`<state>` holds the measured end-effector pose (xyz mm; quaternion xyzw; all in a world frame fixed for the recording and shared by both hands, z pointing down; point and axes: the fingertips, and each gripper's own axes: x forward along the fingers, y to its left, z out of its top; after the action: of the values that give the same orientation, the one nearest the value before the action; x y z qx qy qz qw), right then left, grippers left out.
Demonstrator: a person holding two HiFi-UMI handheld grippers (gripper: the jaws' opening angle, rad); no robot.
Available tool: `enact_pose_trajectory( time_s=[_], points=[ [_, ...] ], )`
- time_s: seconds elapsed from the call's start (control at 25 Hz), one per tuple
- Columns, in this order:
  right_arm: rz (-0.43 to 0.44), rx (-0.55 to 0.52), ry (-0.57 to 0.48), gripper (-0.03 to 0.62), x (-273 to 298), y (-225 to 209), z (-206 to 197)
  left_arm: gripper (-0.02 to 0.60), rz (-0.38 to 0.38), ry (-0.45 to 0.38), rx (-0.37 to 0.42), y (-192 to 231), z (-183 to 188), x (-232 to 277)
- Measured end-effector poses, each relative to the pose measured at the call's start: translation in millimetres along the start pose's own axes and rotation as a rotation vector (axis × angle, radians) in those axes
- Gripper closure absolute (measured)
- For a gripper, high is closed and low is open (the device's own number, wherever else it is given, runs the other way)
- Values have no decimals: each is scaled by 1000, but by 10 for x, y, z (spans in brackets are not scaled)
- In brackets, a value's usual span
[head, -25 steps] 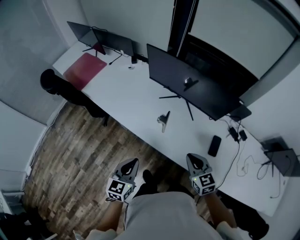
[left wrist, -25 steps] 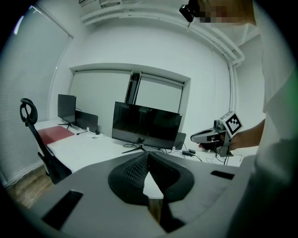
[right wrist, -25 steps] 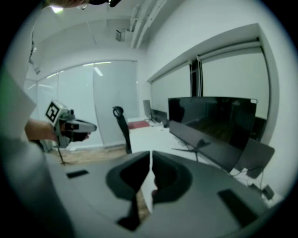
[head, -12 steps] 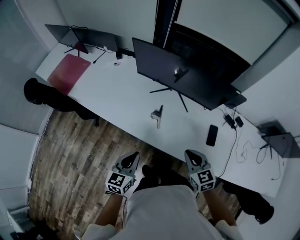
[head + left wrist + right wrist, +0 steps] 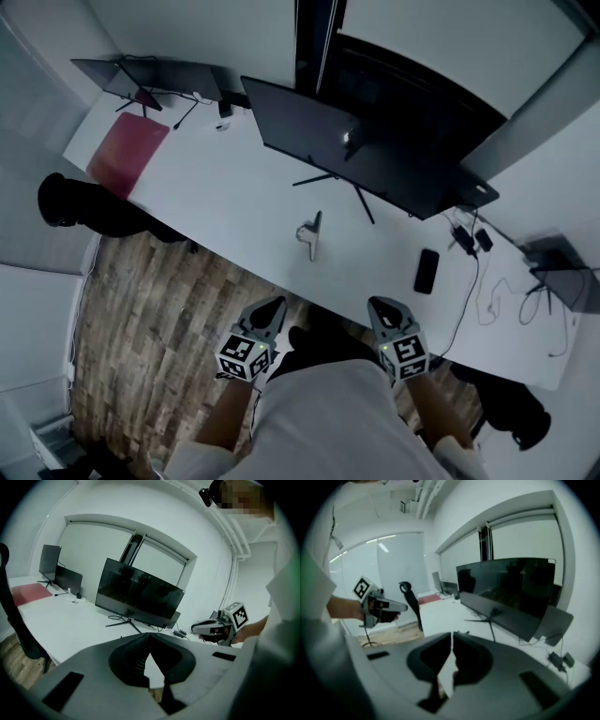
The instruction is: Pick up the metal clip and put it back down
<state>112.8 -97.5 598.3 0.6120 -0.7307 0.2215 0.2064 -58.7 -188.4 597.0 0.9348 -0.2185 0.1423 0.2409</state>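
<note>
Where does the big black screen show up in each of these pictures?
Head view: the big black screen stands in the upper middle, on the white table.
Left gripper view: the screen is in the centre of the picture.
Right gripper view: the screen fills the right of centre.
Shared landmark: the red mat at the table's end, left of the screen in all three views.

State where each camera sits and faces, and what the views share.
Head view: on the person's head, facing steeply down at the desk, clip, left tool and right tool; forearms show.
Left gripper view: on the left tool, facing along its shut jaws towards the monitor; the right hand holding the right tool shows.
Right gripper view: on the right tool, facing past its shut jaws across the desk; the left hand holding the left tool shows.
Shared: all show the desk and monitor.
</note>
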Motion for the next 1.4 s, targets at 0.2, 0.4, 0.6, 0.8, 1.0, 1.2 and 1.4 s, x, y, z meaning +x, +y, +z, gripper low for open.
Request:
enact_pose_trajectory(
  time_s=[0.2, 0.4, 0.6, 0.8, 1.0, 1.2, 1.4],
  points=[
    [31, 14, 19, 560, 256, -230, 13, 551, 8, 45, -43, 133, -9, 370],
    [65, 22, 55, 560, 501, -454, -27, 549, 12, 93, -135, 318, -108, 757],
    [98, 59, 77, 560, 739, -611, -114, 549, 12, 148, -166, 504, -206, 1117],
    [138, 82, 104, 560, 971, -662, -240, 548, 34, 206, -207, 768, -331, 1404],
    [167, 93, 123, 560, 1205, -736, -355, 535, 44, 267, -244, 999, -509, 1665],
    [196, 102, 137, 560, 1425, -769, -439, 484, 47, 344, -260, 1213, -727, 1906],
    [221, 116, 146, 560, 1577, -761, -529, 457, 56, 418, -257, 1379, -910, 2124]
  ],
)
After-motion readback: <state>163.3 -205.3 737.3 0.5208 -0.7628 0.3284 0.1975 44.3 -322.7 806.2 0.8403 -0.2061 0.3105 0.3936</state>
